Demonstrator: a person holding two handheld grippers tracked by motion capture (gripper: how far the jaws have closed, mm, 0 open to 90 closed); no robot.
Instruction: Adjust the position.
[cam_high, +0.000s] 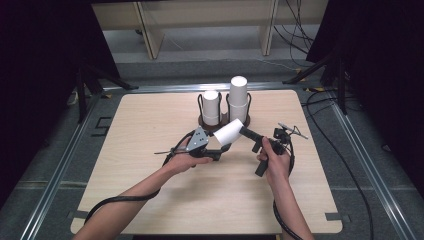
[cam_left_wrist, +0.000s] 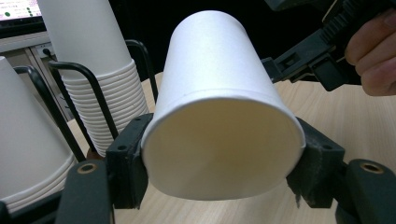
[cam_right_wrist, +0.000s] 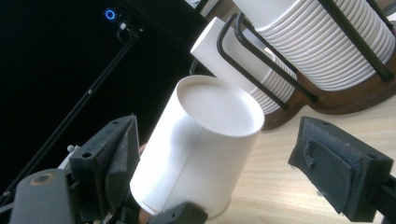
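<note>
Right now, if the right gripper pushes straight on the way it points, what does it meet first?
The paper cup, already between its open jaws and clamped by the left gripper. Past it, probably the cup holder with its stacks, though depth is unclear.

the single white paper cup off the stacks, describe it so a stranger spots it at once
On the light wooden table, find the dark wire rack holding two stacks of white cups. Just in front, the lone white paper cup lies tilted, clamped in the left gripper, not stacked.

High view above the table (cam_high: 150, 190) looking forward and down, both gripper views close on the shared paper cup (cam_high: 228, 132), cup stacks (cam_left_wrist: 93, 84) behind.
</note>
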